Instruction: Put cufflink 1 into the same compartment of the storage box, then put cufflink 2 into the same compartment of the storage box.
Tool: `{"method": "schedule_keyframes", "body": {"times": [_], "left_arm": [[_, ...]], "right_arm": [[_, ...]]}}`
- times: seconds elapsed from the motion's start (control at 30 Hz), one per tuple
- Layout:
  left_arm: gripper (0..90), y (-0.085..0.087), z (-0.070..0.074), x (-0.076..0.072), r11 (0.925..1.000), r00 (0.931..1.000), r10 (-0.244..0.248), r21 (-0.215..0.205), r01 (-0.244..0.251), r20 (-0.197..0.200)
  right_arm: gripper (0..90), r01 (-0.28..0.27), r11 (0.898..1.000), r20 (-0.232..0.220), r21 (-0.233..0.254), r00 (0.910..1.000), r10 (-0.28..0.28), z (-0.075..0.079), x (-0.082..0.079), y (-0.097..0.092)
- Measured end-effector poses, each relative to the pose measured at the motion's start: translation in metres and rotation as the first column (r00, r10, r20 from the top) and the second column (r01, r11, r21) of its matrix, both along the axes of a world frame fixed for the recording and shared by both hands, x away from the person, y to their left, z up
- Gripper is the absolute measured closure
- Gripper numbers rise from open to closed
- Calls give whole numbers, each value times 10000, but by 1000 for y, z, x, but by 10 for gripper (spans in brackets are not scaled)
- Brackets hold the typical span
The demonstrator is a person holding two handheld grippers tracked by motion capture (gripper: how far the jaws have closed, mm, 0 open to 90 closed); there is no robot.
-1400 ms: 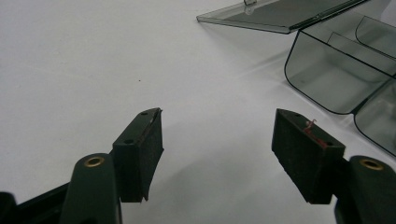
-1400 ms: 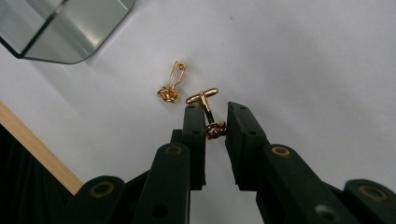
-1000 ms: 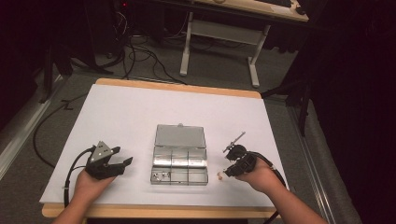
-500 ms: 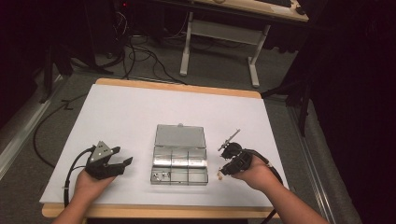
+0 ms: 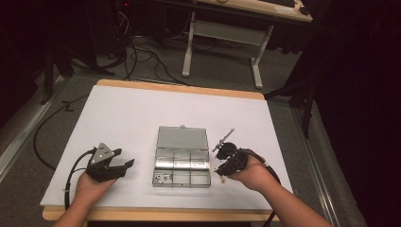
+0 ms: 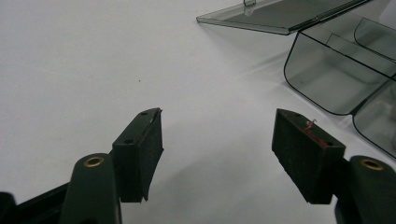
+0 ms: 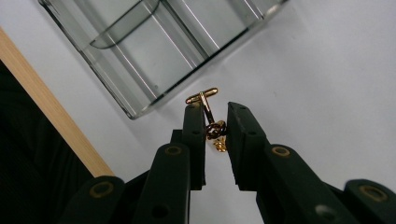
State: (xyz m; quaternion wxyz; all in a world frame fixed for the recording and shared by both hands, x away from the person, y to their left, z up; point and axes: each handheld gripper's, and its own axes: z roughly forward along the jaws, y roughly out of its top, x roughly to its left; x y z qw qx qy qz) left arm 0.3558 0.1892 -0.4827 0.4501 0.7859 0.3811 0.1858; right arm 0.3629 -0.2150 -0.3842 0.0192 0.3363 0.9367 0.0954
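Right gripper [image 7: 215, 122]: jaws drawn close, pinching a small gold cufflink [image 7: 208, 116] between the pads; its bar end sticks out past the tips, knot end sits in the gap. Cufflink is off the table surface, just beside the near right corner of the clear plastic box [image 7: 154, 51], not in any compartment. In the high view the right gripper [image 5: 222, 169] sits right of the box [image 5: 182, 156], tips pointing toward its front right corner, hand behind it.

Left gripper [image 6: 217, 140]: jaws spread wide, nothing between them, only bare white table [image 6: 84, 60] under the gap. Box [image 6: 336, 79] lies ahead and to the right of its tips, lid folded back flat. In the high view the left gripper [image 5: 124, 166] rests on the table left of the box, apart from it.

Box has six compartments; a few small items [image 5: 163, 178] lie in the front left one, too small to tell.
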Motion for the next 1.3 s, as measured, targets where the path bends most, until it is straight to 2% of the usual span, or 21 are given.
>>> {"method": "schedule_keyframes", "body": {"times": [0.33, 0.6, 0.73, 0.93, 1.3], "left_arm": [[341, 0, 0, 0, 10000, 10000, -37, -17, 37, -32], [337, 2, 0, -1, 9997, 10000, -15, -258, 17, 74], [337, 3, 0, -2, 9995, 9998, -160, -256, 163, 105], [337, 3, 0, -1, 9995, 9999, -148, -280, 150, 60], [336, 3, 0, -1, 9994, 9998, -172, -316, 173, 55]], "right_arm": [[788, -477, 9989, 113, 2, 9988, 476, 4, 2, 21], [788, -877, 9960, 66, 165, 9961, 876, 0, 0, 41], [788, -965, 9952, -13, 151, 9953, 965, -6, 2, 48], [788, -1234, 9923, -214, -87, 9922, 1232, -23, 4, 57], [787, -1408, 9897, -433, -273, 9893, 1395, -38, 3, 62]]}}
